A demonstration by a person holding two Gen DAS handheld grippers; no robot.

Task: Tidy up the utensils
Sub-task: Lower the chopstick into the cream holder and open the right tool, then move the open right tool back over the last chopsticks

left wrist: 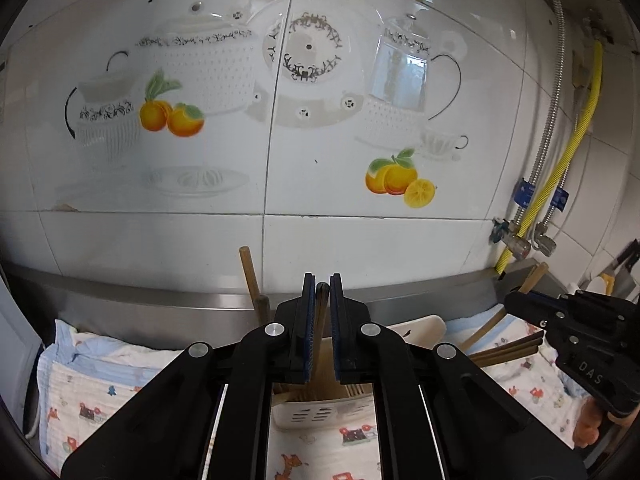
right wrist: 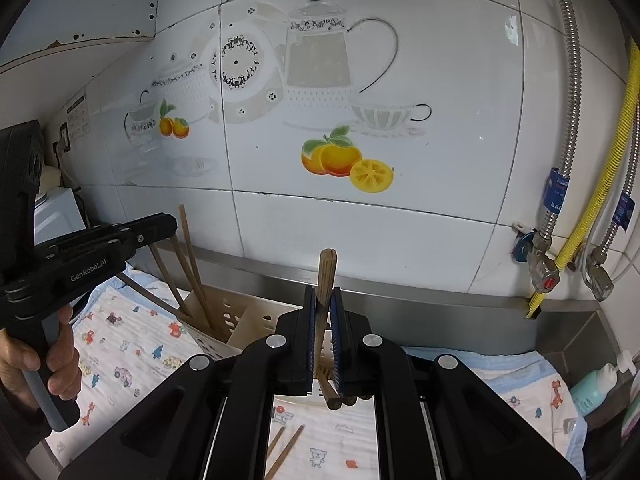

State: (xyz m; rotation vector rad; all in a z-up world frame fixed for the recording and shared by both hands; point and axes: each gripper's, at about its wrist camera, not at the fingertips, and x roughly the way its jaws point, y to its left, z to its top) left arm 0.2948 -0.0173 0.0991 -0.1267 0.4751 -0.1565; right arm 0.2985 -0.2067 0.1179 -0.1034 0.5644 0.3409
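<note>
In the left wrist view my left gripper [left wrist: 322, 284] is shut on a dark wooden chopstick [left wrist: 320, 320] that slants down into the cream utensil holder [left wrist: 308, 414] right below. Another wooden stick [left wrist: 250, 272] rises from the holder behind it. My right gripper [left wrist: 520, 300] comes in from the right, shut on light wooden chopsticks [left wrist: 536, 276]. In the right wrist view the right gripper [right wrist: 323, 294] pinches those chopsticks [right wrist: 327, 270] nearly upright, in front of the holder [right wrist: 244, 320]. The left gripper [right wrist: 170, 226] hovers over several chopsticks [right wrist: 190, 264] that stand in the holder. A hand [right wrist: 60, 364] grips its handle.
A cartoon-print cloth [right wrist: 120, 344] covers the counter, with loose chopsticks [right wrist: 286, 448] on it and several more [left wrist: 508, 350] lying further right. A steel ledge [left wrist: 160, 300] and tiled wall close the back. Pipes and a yellow hose [right wrist: 588, 216] stand at right, above a pale blue bottle [right wrist: 594, 386].
</note>
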